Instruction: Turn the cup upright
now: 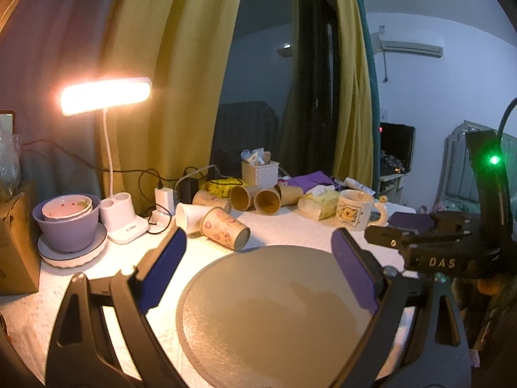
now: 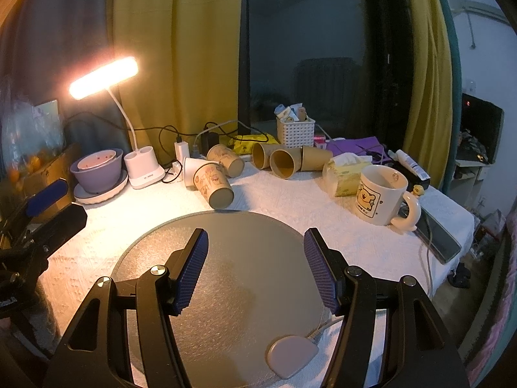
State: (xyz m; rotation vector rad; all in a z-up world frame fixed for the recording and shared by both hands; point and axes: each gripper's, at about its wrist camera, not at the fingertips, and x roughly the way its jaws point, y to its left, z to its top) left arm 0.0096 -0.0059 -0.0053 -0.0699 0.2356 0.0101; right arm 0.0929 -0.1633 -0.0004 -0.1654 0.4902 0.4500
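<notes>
Currently both grippers are released and hold nothing: the left gripper point(image 1: 258, 271) and the right gripper point(image 2: 256, 270) hover with jaws spread above the round grey mat point(image 2: 226, 291). The patterned paper cup point(image 2: 213, 182) lies on its side just beyond the mat's far edge, base toward the cameras, touching a white cup point(image 2: 190, 168). It is judged light, thin-walled and easily crushed; grip it gently across the mid-body. More paper cups point(image 2: 282, 161) lie tipped toward the tabletop's far edge. The bear mug point(image 2: 383, 194) stands upright near the right edge, apparently empty. A woven basket point(image 2: 295, 132) holds small packets.
</notes>
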